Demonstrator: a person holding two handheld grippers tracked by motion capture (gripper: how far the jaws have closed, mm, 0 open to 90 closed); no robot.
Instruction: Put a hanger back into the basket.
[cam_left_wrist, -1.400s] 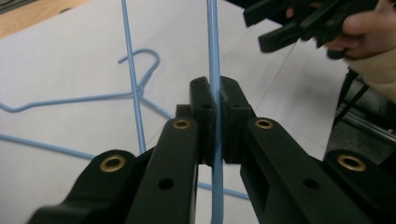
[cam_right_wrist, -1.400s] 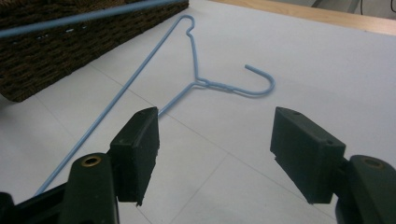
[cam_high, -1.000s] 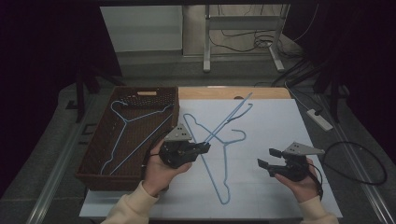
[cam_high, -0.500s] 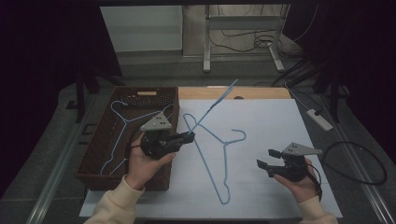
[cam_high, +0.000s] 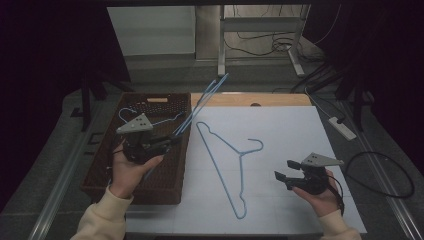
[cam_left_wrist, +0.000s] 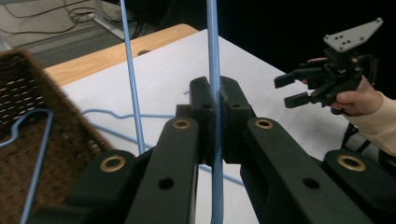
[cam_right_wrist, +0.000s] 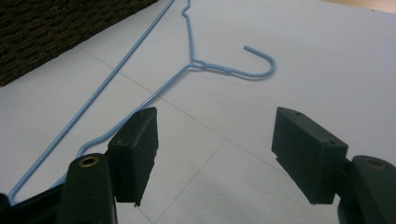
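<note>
Left gripper (cam_high: 170, 141): we clamp the thin blue wire hanger (cam_high: 202, 102), its long axis angling up-right above the brown wicker basket (cam_high: 100, 172).
Right gripper (cam_high: 281, 178): jaws apart, empty.

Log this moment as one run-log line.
left gripper: shut on raised blue wire hanger over wicker basket | right gripper: open, empty | second blue hanger: flat on white sheet

- A hanger (cam_high: 239, 165) is lying flat on the table (cam_high: 290, 130), just right of the basket (cam_high: 165, 175).
- A second hanger (cam_high: 200, 102) is sticking up over the basket's right wall.
- A third hanger (cam_high: 127, 112) is lying in the basket.
- A power strip (cam_high: 342, 128) is sitting well right of the basket.
</note>
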